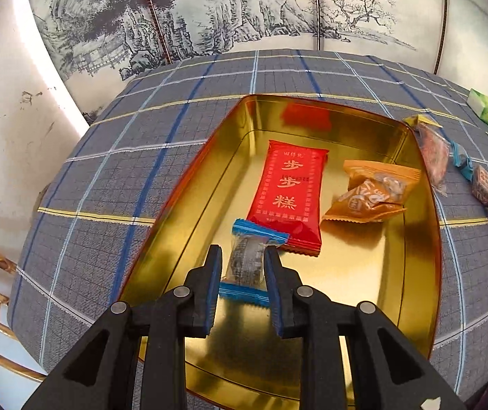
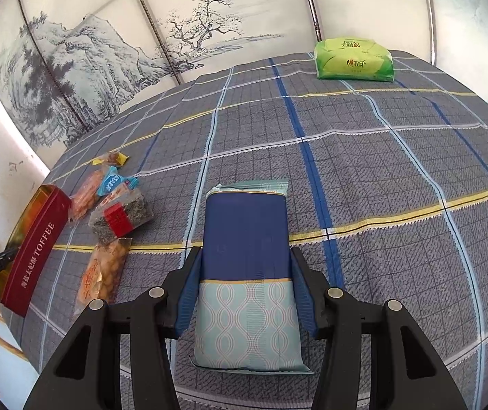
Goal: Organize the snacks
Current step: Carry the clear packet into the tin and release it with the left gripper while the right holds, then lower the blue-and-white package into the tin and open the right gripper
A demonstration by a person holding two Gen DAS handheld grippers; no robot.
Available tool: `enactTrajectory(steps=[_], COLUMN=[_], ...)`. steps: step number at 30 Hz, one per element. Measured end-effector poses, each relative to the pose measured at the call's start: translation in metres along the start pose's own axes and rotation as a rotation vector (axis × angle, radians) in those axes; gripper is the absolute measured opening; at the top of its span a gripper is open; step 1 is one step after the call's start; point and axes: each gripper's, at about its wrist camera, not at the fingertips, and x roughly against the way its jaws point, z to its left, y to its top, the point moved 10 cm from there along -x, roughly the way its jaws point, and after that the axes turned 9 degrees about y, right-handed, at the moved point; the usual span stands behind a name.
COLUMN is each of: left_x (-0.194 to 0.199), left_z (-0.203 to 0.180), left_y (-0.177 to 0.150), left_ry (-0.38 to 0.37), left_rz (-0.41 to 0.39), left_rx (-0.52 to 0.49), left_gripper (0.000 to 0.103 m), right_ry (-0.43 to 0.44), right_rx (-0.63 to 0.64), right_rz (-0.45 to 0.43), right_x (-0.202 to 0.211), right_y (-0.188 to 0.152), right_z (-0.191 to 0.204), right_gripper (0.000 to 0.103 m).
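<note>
The step in hand looks like dropping a snack into the gold-lined, red-walled rectangular metal tin (image 1: 414, 239) that sits open on the surface under a grey plaid cloth (image 1: 107, 177). The left tool (image 1: 242, 256) hangs over the tin's near end with a small clear candy packet with blue crimped ends (image 1: 249, 259) between its blue-padded fingers (image 1: 213, 273). The jaws stand narrow, and the packet seems barely pinched, if at all; whether the pads still press it cannot be told for sure. A long red cake packet with gold characters (image 1: 290, 191) and an orange wrapped pastry (image 1: 372, 193) already lie in the tin.

The right tool (image 2: 245, 273) holds a dark-blue and pale-teal patterned flat packet (image 2: 247, 273) across its width, above the cloth and well apart from the tin. More loose snacks (image 2: 110, 212) wait just beside the tin's outer wall, and a green tissue pack (image 2: 354, 58) lies at the far edge.

The next move probably calls for the left tool to let the candy fall free and lift clear, then for the right to carry its packet over to the tin.
</note>
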Motion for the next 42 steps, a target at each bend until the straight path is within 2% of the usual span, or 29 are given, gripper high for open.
enactTrajectory(steps=[1,4,5,8,13,17,22,25,31,33,37,42], left_x=[0.002,0.012,0.016,0.033,0.057,0.076,0.095,0.101,0.1,0.099,0.096,0.095], left_z=[0.0,0.001,0.002,0.0,-0.006,-0.007,-0.002,0.006,0.017,0.021,0.029,0.039], left_y=[0.0,0.004,0.007,0.01,0.009,0.007,0.005,0.003,-0.005,-0.008,-0.015,-0.021], left_ry=[0.001,0.012,0.016,0.015,0.003,-0.004,0.015,0.039,0.033,0.038,0.067,0.069], left_rz=[-0.01,-0.078,-0.105,-0.176,-0.223,-0.258,-0.302,-0.318,-0.296,-0.291,-0.277,-0.273], left_rx=[-0.001,0.0,0.003,0.005,0.01,0.024,0.053,0.069,0.095,0.098,0.088,0.09], left_gripper=[0.032,0.068,0.076,0.084,0.086,0.087,0.087,0.087,0.087,0.087,0.088,0.089], right_ry=[0.001,0.002,0.005,0.018,0.038,0.085,0.164,0.242,0.441,0.476,0.519,0.503], right_rx=[-0.004,-0.012,-0.017,-0.036,-0.05,-0.041,0.03,0.086,0.128,0.142,0.14,0.091], right_rz=[-0.001,-0.001,0.0,-0.004,-0.024,-0.047,-0.052,-0.03,0.057,0.09,0.175,0.287], right_x=[0.0,0.002,0.002,0.006,0.017,0.031,0.034,0.025,-0.012,-0.029,-0.073,-0.131], right_y=[0.0,-0.002,-0.002,-0.004,-0.003,0.003,0.013,0.018,0.033,0.033,0.031,0.021], right_z=[0.0,0.0,0.001,0.001,0.005,0.027,0.082,0.133,0.238,0.267,0.313,0.34], right_gripper=[0.051,0.051,0.051,0.051,0.051,0.051,0.051,0.051,0.051,0.051,0.051,0.051])
